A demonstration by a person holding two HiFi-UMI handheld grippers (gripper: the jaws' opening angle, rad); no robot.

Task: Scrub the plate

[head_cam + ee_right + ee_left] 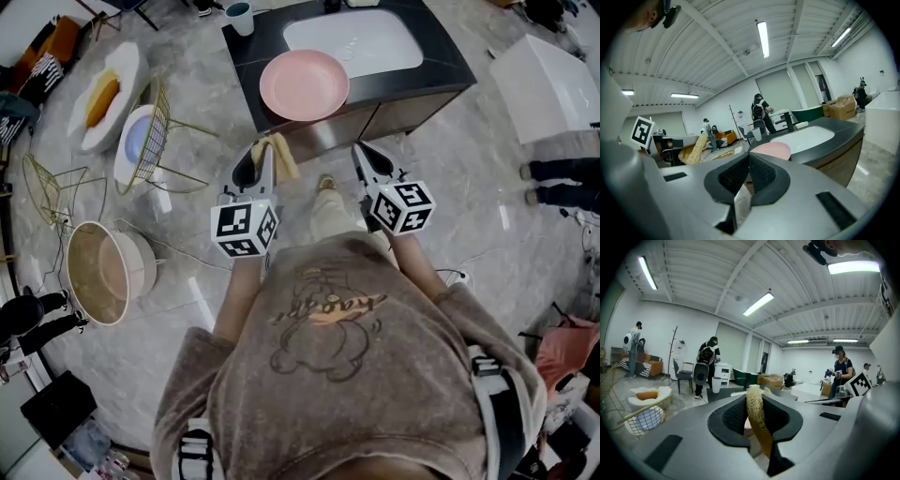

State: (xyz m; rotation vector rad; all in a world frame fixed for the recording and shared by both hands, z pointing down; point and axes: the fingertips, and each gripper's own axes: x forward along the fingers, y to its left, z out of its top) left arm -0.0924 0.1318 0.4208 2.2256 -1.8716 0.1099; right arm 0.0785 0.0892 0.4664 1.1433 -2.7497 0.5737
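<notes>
A pink plate (304, 84) lies on the dark counter (441, 66), at its front edge next to the white sink (354, 42). My left gripper (262, 150) is held short of the counter, below and to the left of the plate, and is shut on a yellowish loofah scrubber (284, 157). In the left gripper view the loofah (757, 423) stands upright between the jaws, sticking out past the tips. My right gripper (360, 150) hovers beside it, shut with nothing in it. In the right gripper view the plate (771, 151) and the sink (806, 138) lie just ahead of the shut gripper (748, 161).
A cup (240, 17) stands at the counter's far left corner. Wire chairs (150, 136), a white seat with an orange cushion (103, 94) and a round basket (103, 272) stand on the floor at left. A white box (548, 84) and a person's feet (553, 173) are at right.
</notes>
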